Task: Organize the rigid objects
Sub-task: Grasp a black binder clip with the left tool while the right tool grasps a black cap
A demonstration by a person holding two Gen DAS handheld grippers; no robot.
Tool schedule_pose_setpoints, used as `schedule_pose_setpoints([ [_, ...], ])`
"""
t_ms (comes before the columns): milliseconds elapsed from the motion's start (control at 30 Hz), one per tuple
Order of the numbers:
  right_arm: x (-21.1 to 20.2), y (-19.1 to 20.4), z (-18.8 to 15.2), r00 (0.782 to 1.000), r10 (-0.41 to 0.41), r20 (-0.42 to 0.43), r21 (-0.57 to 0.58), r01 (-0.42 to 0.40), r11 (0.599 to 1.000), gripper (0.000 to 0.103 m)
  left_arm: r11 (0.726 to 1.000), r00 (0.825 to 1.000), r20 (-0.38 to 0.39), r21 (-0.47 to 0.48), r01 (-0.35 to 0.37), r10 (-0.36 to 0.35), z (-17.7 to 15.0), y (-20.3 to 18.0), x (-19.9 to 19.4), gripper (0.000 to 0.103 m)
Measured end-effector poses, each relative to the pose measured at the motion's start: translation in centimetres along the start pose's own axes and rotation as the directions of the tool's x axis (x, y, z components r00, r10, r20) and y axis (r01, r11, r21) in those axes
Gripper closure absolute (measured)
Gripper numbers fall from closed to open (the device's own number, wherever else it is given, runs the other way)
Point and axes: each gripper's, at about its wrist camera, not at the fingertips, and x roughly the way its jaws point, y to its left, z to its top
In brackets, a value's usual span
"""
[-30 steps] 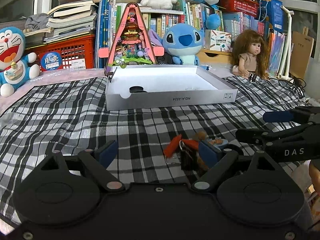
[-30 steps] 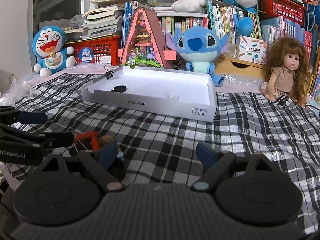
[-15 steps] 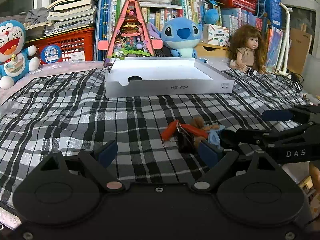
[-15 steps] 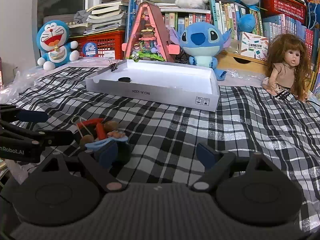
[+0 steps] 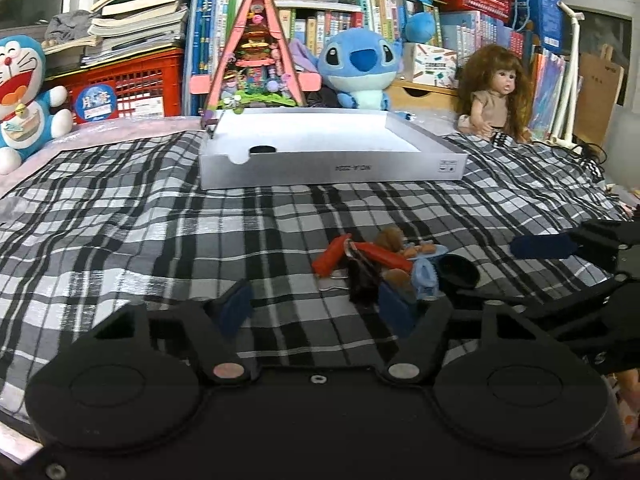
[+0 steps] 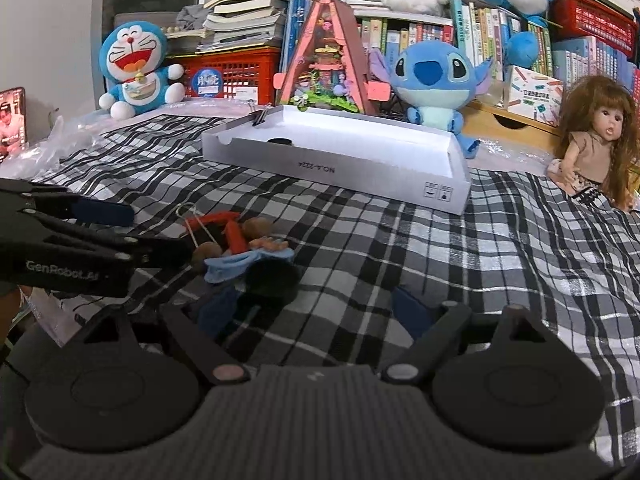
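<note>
A small heap of rigid objects lies on the plaid cloth: a red clip, brown round pieces, a light blue piece and a black round lid. It also shows in the right wrist view. My left gripper is open and empty, its right finger just before the heap. My right gripper is open and empty, its left finger beside the heap. A white shallow box holding one black disc stands farther back; it also shows in the right wrist view.
Behind the box stand a pink triangular toy house, a Stitch plush, a Doraemon plush, a doll, a red crate and shelves of books. A binder clip sits on the box's far corner.
Both grippers have drawn back and lifted a little, so the heap now lies farther ahead of the fingers. Both stay open. The heap has not moved.
</note>
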Motion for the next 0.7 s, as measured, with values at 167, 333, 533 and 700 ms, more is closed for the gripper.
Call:
schedule_pose_setpoints([
  [167, 0.3, 0.6, 0.1, 1.0, 0.021, 0.002, -0.016, -0.021, 1.0, 0.02, 0.999, 0.999, 0.013, -0.015, 0.036, -0.036, 0.2, -0.6, 0.3, 0.063],
  [333, 0.6, 1.0, 0.3, 0.999, 0.032, -0.001, -0.022, -0.032, 0.999, 0.026, 0.998, 0.999, 0.014, -0.023, 0.052, -0.052, 0.4, -1.1, 0.8, 0.08],
  [533, 0.8, 1.3, 0.4, 0.999, 0.044, -0.001, -0.03, -0.044, 0.999, 0.036, 0.998, 0.998, 0.022, -0.019, 0.061, -0.06, 0.5, -1.4, 1.4, 0.079],
  [700, 0.9, 1.4, 0.6, 0.999, 0.049, 0.0, -0.025, -0.049, 0.998, 0.044, 0.998, 0.998, 0.029, -0.025, 0.054, -0.053, 0.6, -1.7, 2.0, 0.079],
])
